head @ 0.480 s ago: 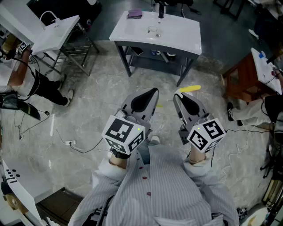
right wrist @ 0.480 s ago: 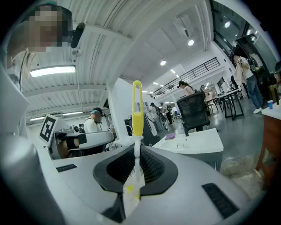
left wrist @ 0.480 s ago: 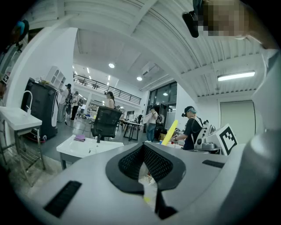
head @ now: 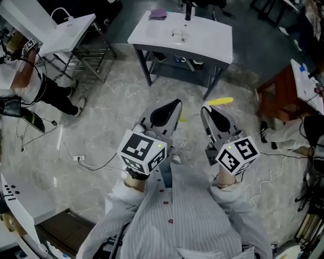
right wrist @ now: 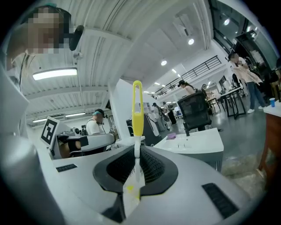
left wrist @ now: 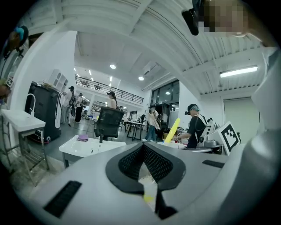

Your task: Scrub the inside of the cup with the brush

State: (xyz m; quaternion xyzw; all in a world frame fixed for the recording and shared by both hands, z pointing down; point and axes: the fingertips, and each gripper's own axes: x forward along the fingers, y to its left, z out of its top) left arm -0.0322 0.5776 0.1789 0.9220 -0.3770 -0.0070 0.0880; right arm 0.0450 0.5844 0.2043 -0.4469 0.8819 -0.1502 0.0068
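Observation:
A small clear cup [head: 177, 34] stands on a white table [head: 207, 43] some way ahead of me, across the stone floor. My right gripper [head: 205, 109] is shut on the brush. The brush's yellow handle [head: 219, 101] pokes out past the fingertips, and in the right gripper view the yellow handle [right wrist: 137, 110] rises straight up from the closed jaws. My left gripper [head: 175, 104] is held beside it at chest height, shut with nothing in it. In the left gripper view the table [left wrist: 83, 147] lies ahead to the left.
A purple cloth [head: 158, 13] and a dark upright object [head: 188, 10] sit at the table's far edge, with a shelf below. To the left are another white table [head: 66, 28], a wire rack and a person [head: 23, 76]. A brown stool [head: 276, 96] stands to the right. Cables trail on the floor.
The head view has shifted slightly, so the table sits a little lower and to the right in frame. Both grippers keep their pose and the brush stays held.

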